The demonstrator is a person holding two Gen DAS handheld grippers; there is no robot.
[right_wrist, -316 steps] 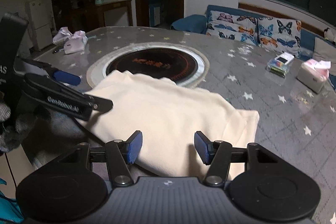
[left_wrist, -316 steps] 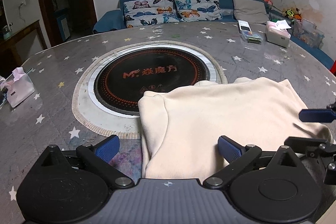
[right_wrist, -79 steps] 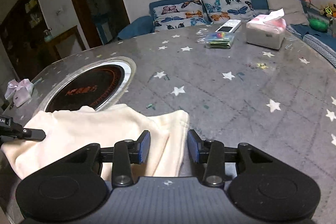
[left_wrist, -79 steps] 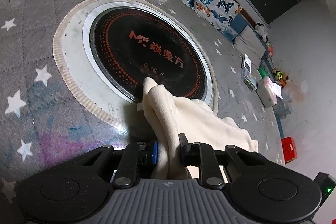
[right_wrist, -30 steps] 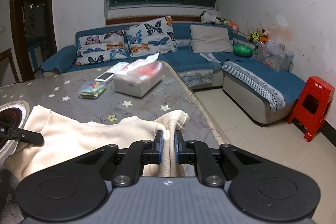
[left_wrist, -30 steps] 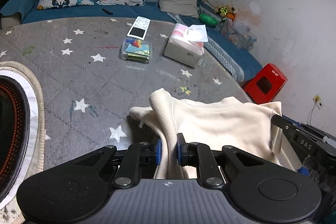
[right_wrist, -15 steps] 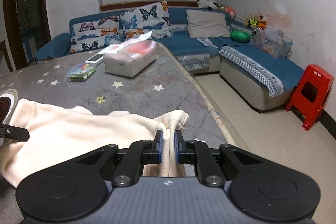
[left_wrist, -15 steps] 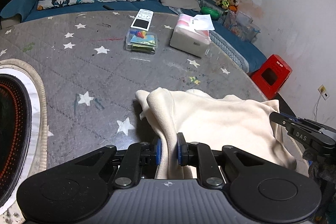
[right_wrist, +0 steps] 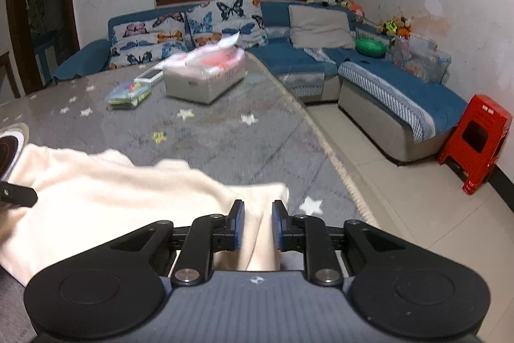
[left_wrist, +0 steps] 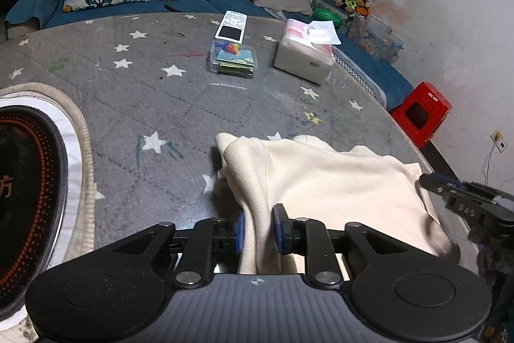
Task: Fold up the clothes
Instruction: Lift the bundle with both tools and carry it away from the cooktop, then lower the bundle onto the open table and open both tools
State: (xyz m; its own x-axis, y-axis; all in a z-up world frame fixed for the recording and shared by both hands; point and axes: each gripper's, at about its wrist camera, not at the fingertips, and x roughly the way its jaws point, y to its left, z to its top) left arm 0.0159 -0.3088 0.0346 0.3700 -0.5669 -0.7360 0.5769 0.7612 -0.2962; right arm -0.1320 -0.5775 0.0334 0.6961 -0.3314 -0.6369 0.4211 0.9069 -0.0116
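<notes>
Left wrist view showed the left gripper point(left_wrist: 258, 229) at 6 o'clock, its blue-padded jaws slightly parted with a fold of the cream garment point(left_wrist: 324, 182) running up between them; whether the pads still pinched the cloth could not be told. That garment was soft, fleecy and thick, lying bunched on the bench point(left_wrist: 167, 105) from the centre toward 4 o'clock, its rounded corner at 12 o'clock of the gripper. At 3 o'clock the other tool, a black bar lettered "DAS" point(left_wrist: 465, 209), touched the cloth's far edge.

The bench was round, covered in grey quilted fabric printed with white stars. At 9 o'clock sat a black round cooktop point(left_wrist: 29, 195) ringed with orange dots, bearing one orange Chinese character, inside a white and braided beige border. Toward 12 o'clock lay a white remote point(left_wrist: 232, 26), a clear box of coloured cards point(left_wrist: 234, 58) and a white tissue box point(left_wrist: 305, 53), well apart from the garment, with bare grey cloth between.

Right wrist view showed the right gripper point(right_wrist: 258, 227), jaws likewise a little apart around a cream fold point(right_wrist: 260, 224), grip uncertain. The bench's braided rim point(right_wrist: 337, 163) curved just at 2 o'clock of it; beyond lay pale floor tiles, a blue sofa point(right_wrist: 401, 85) and a red plastic stool point(right_wrist: 475, 140).
</notes>
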